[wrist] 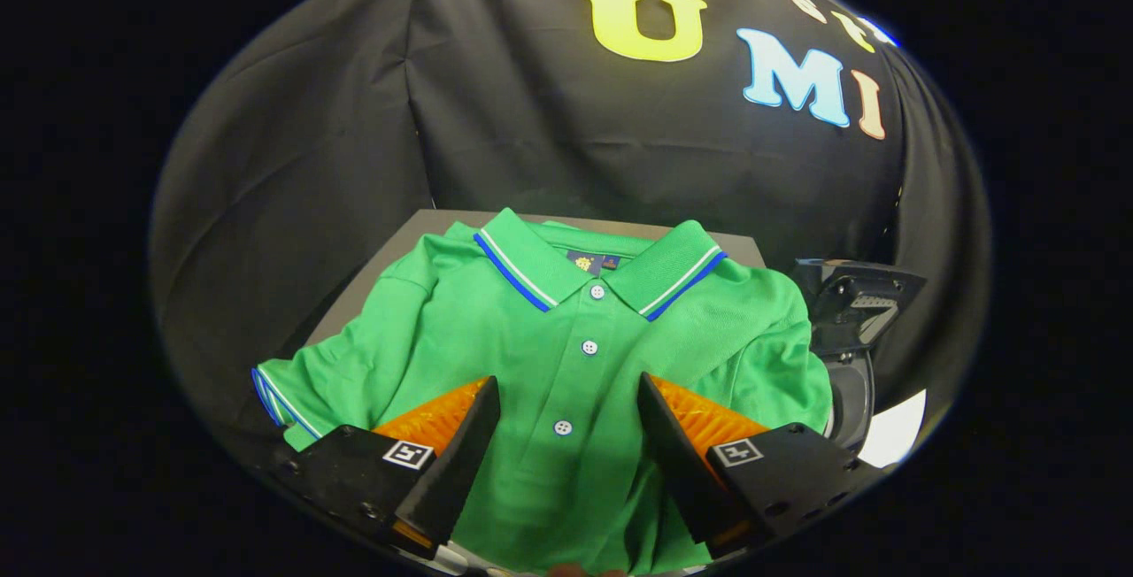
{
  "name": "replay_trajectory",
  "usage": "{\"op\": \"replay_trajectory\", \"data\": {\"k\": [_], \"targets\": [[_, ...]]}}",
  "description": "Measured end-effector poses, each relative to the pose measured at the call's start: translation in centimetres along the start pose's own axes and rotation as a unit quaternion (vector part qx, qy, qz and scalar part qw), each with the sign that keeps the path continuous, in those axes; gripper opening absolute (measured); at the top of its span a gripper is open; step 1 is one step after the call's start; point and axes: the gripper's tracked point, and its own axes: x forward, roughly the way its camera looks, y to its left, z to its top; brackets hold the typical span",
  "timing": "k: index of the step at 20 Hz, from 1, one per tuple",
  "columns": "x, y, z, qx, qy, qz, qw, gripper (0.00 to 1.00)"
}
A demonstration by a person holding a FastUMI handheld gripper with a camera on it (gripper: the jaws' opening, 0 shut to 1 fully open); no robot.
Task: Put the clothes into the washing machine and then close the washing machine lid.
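A green polo shirt (566, 338) with a blue-and-white striped collar lies flat, face up, on a grey table (416, 241). Its collar points away from me and its button placket runs straight between my fingers. My gripper (566, 396) hangs open just over the shirt's chest, one finger on each side of the placket, with nothing pressed between them. To the right, beyond the shirt's sleeve, stands a dark machine (850, 311) with a round opening; only part of it shows.
The table's far edge runs behind the collar, with the black booth cloth (354, 134) behind it and on the left. A white surface (894, 426) shows low on the right beside the dark machine.
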Motion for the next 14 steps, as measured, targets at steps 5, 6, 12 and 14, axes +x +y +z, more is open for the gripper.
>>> {"op": "replay_trajectory", "data": {"k": [5,6,12,14], "targets": [[-0.2,-0.3,0.4,-0.005,-0.012,0.005,1.000,0.98],[-0.2,0.3,0.4,-0.014,-0.019,0.012,1.000,0.95],[-0.4,1.9,0.4,-0.063,-0.038,0.048,0.996,0.18],[-0.7,2.2,0.3,-0.081,-0.039,0.041,0.995,0.18]]}}
